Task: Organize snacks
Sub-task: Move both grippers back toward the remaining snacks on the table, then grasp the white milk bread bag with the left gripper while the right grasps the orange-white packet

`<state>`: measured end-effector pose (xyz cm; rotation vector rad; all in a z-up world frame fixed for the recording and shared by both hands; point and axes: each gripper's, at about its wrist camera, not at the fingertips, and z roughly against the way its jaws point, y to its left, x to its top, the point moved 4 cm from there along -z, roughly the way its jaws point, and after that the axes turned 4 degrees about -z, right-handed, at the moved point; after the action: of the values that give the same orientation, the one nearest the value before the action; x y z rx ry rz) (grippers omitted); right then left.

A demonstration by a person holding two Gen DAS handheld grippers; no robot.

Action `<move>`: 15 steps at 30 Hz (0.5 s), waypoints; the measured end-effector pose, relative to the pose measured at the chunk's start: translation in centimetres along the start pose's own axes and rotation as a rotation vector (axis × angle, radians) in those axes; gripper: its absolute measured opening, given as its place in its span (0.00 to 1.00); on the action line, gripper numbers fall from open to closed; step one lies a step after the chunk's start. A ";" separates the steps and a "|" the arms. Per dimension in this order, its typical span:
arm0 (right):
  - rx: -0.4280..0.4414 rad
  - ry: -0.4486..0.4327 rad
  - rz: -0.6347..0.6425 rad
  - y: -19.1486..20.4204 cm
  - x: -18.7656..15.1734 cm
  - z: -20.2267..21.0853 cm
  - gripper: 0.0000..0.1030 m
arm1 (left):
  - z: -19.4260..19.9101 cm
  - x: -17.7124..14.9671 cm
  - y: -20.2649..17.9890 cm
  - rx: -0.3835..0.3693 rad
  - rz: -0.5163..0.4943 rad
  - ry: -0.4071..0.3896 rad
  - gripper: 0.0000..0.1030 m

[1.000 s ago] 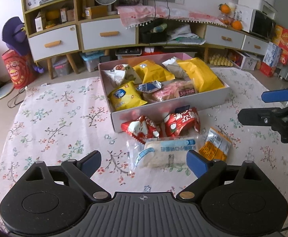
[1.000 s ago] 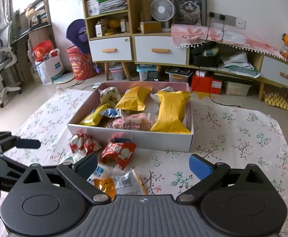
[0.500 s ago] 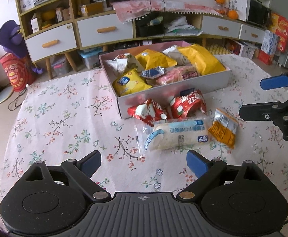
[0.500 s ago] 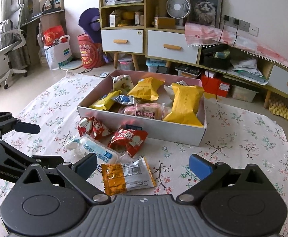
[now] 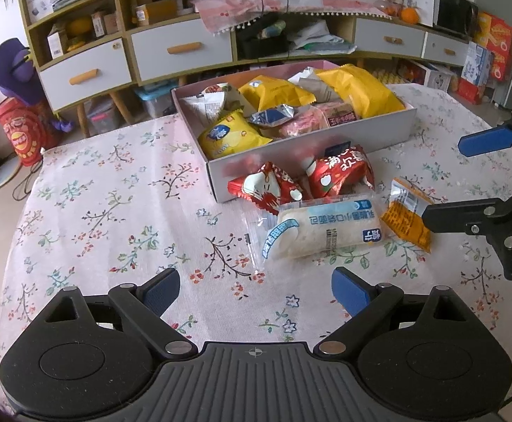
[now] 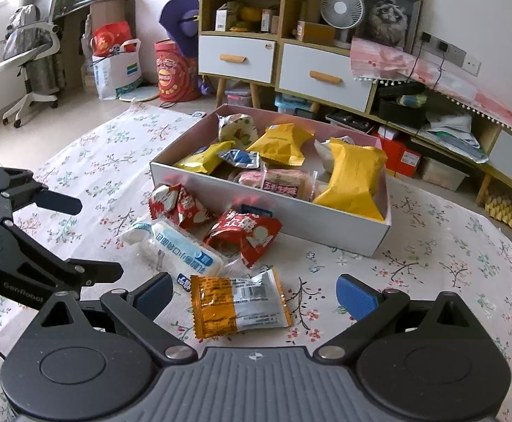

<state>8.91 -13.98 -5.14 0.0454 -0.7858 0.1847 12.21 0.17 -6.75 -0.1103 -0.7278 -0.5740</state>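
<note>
The table is covered by a white cloth [image 5: 122, 190] printed with small red, green and blue flowers and thin dark twigs. A flat cardboard box [image 6: 291, 216] is seen with grey-white outer walls and pink inside. Yellow bags, a blue and silver packet [image 5: 271, 115] and a pink wrapped cake [image 6: 279, 181] are held in it. Two shiny red snack bags [image 5: 266, 187] with white pictures are seen in front of the box. A clear bread wrapper [image 5: 322, 230] is marked in pale blue and white. An orange and silver packet [image 6: 238, 304] is printed with black bars. Blue pads [image 6: 356, 297] are seen on black gripper fingers.
</note>
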 end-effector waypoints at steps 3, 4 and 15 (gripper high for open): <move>0.004 0.008 0.004 0.1 -0.2 -0.2 0.81 | -0.2 -0.2 0.2 -0.007 0.000 -0.004 0.92; 0.004 0.012 0.006 0.2 -0.2 -0.3 0.81 | -0.2 -0.2 0.3 -0.010 0.003 -0.007 0.92; 0.029 0.039 -0.001 0.2 -0.6 -1.8 0.81 | -1.4 0.9 0.3 -0.065 0.021 -0.059 0.92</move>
<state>9.69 -13.65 -6.85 0.0692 -0.7445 0.1956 13.78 -0.46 -7.19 -0.1958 -0.7648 -0.5760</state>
